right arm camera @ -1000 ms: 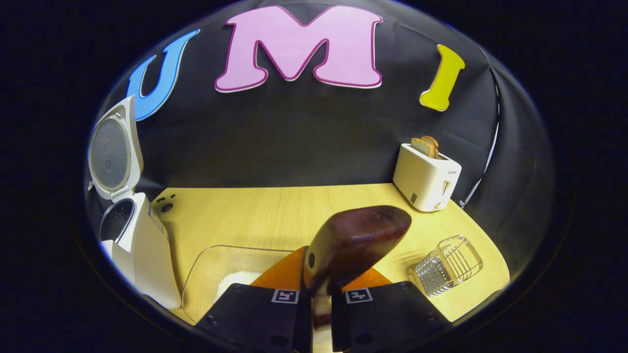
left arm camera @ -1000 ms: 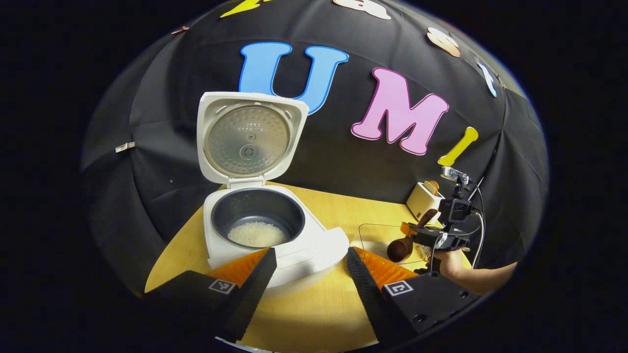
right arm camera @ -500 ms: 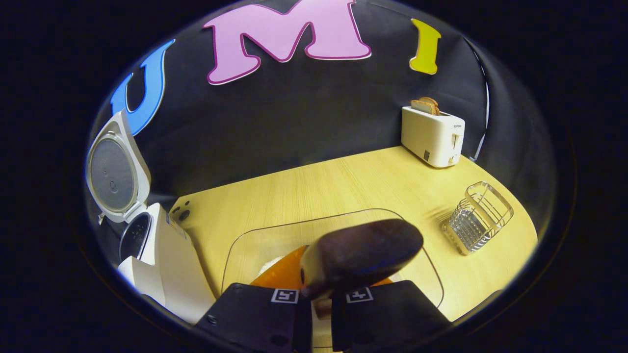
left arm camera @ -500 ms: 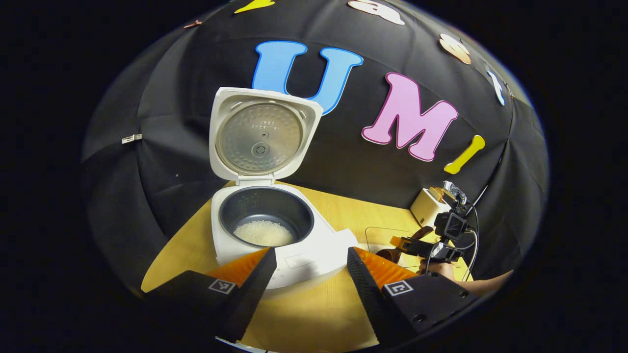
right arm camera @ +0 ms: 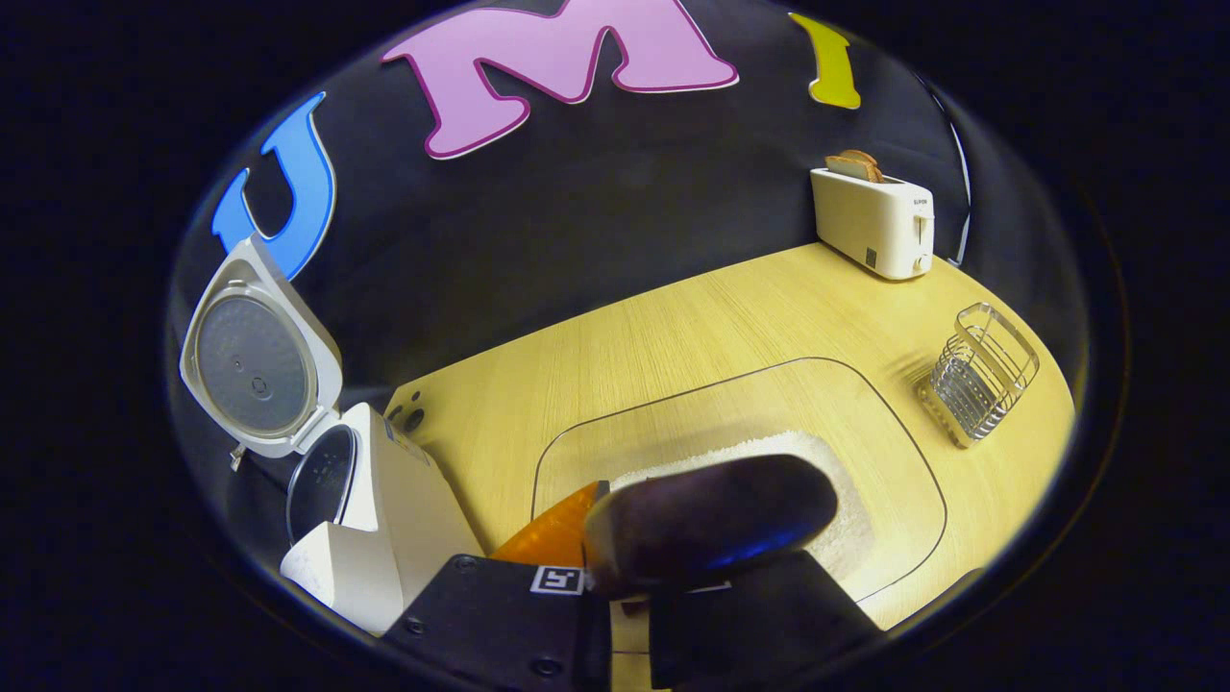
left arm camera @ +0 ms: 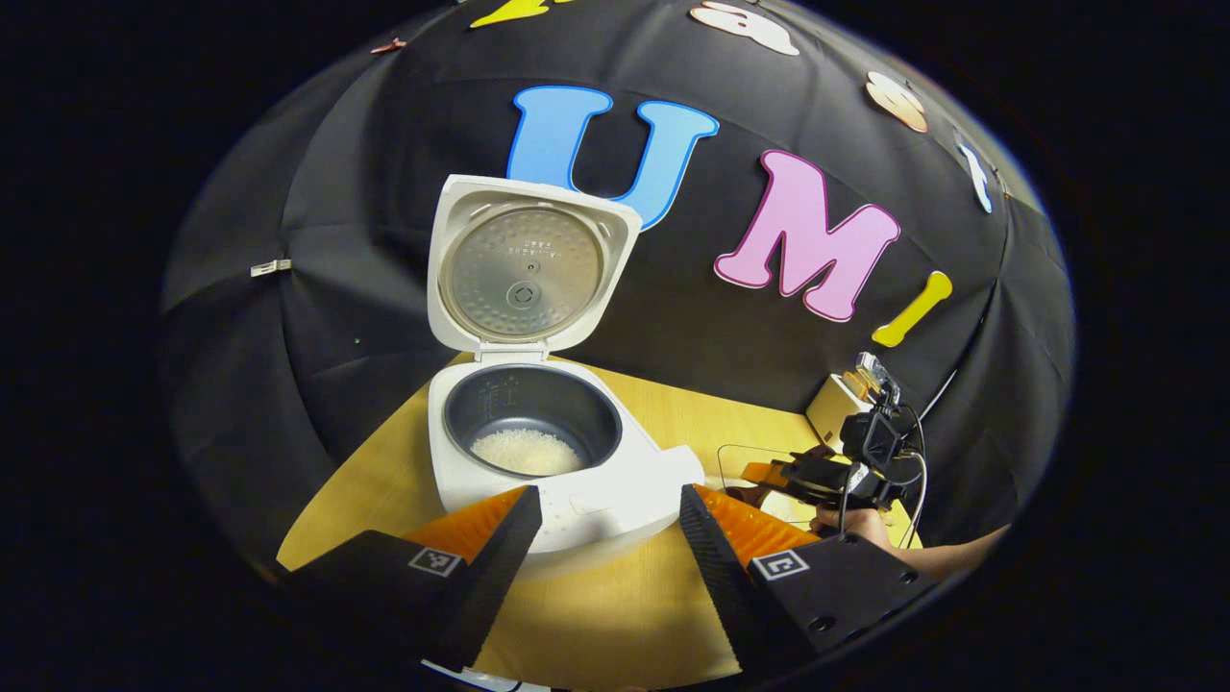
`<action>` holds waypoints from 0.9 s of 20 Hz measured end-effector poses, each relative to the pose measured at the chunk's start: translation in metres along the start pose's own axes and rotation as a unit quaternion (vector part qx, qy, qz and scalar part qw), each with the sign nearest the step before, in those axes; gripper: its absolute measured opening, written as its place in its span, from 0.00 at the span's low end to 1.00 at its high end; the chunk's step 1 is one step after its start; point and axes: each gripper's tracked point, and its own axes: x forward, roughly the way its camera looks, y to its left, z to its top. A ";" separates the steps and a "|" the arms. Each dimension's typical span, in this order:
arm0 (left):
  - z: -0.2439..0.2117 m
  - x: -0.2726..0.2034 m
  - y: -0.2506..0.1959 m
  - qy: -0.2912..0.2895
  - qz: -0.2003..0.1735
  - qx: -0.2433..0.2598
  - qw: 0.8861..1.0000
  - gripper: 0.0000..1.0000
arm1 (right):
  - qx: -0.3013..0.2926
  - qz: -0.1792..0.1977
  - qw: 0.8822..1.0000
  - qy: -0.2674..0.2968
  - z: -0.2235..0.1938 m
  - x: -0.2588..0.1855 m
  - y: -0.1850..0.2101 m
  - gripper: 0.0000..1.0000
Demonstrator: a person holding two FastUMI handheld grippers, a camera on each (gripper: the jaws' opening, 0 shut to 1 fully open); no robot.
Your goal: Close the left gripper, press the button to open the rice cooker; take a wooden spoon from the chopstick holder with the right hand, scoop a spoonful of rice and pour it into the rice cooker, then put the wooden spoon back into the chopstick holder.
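The white rice cooker [left arm camera: 577, 481] stands open, its lid [left arm camera: 531, 269] upright, with a little rice in the dark pot [left arm camera: 524, 447]. My left gripper [left arm camera: 610, 500] hovers open just in front of it, holding nothing. My right gripper [right arm camera: 629, 605] is shut on the dark wooden spoon [right arm camera: 711, 519], whose bowl points down over the rice pile [right arm camera: 850, 524] in the clear tray [right arm camera: 577, 452]. The left gripper view also has the right gripper [left arm camera: 783, 476] low over that tray, with a hand [left arm camera: 850, 524] behind it. The wire chopstick holder [right arm camera: 980, 370] stands to the tray's right.
A white toaster [right arm camera: 874, 221] with bread in it sits at the table's [right arm camera: 673, 356] far right corner, its cable running up the wall. The rice cooker [right arm camera: 365, 500] stands left of the tray. Bare wood lies between tray and toaster.
My right gripper has tipped downward and lowered the spoon toward the rice in the tray. The left gripper has shifted slightly, staying open before the cooker.
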 end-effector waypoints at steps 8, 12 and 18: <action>0.006 -0.001 0.003 -0.002 0.004 0.022 1.000 0.94 | 0.117 0.015 0.993 -0.006 0.012 -0.021 -0.016 0.08; 0.010 -0.001 0.001 -0.004 0.003 0.040 0.999 0.94 | 0.149 0.019 0.988 -0.024 0.031 -0.027 -0.024 0.08; 0.015 0.001 -0.007 -0.005 -0.008 0.055 0.998 0.94 | 0.194 0.015 0.980 -0.049 0.054 -0.043 -0.045 0.07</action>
